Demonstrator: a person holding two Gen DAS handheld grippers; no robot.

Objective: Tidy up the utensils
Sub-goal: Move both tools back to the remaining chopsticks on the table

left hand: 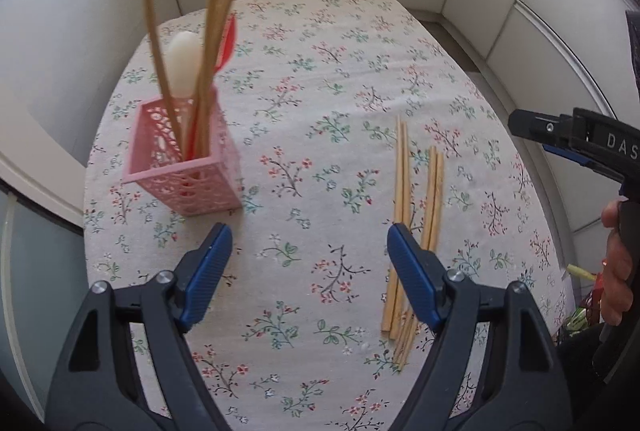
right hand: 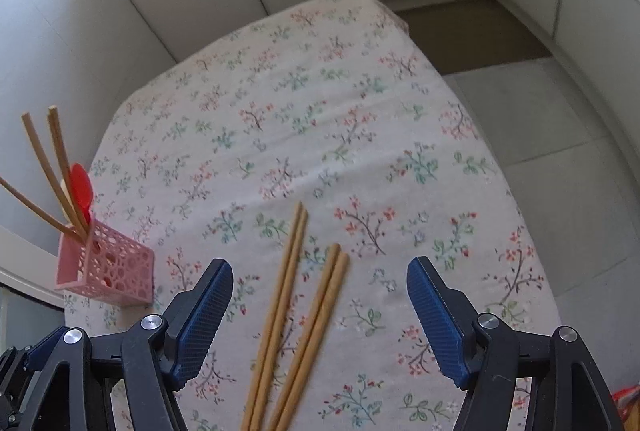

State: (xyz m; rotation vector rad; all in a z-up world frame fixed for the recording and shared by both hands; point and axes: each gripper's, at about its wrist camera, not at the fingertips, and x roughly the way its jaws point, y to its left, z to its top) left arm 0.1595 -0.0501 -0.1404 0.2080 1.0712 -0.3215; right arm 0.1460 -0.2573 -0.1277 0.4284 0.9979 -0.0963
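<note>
Fingers (left hand: pixel 214 263) of the left gripper (left hand: pixel 310 251) stand spread wide with nothing between them, above the floral-clothed surface (left hand: pixel 320 79). From that gripper, the pink basket (left hand: pixel 188 167) sits close at 11 o'clock, upright on the cloth, holding 3 chopsticks (left hand: pixel 216 31) that lean outward past its rim, plus a white spoon (left hand: pixel 182 63) and a red spoon (left hand: pixel 228 43). At 2 o'clock lie 4 loose chopsticks (left hand: pixel 404 191) flat on the cloth, their near ends passing under the right-hand finger.

The right gripper (right hand: pixel 320 307) is likewise released, its fingers (right hand: pixel 208 315) spread with nothing held. The loose chopsticks (right hand: pixel 296 311) lie on the cloth directly between them as 2 pairs, running toward 12 o'clock. The basket (right hand: pixel 108 271) is well apart at 9 o'clock. In the left wrist view this gripper (left hand: pixel 560 131) enters at 3 o'clock, gripped by a hand (left hand: pixel 618 263).
</note>
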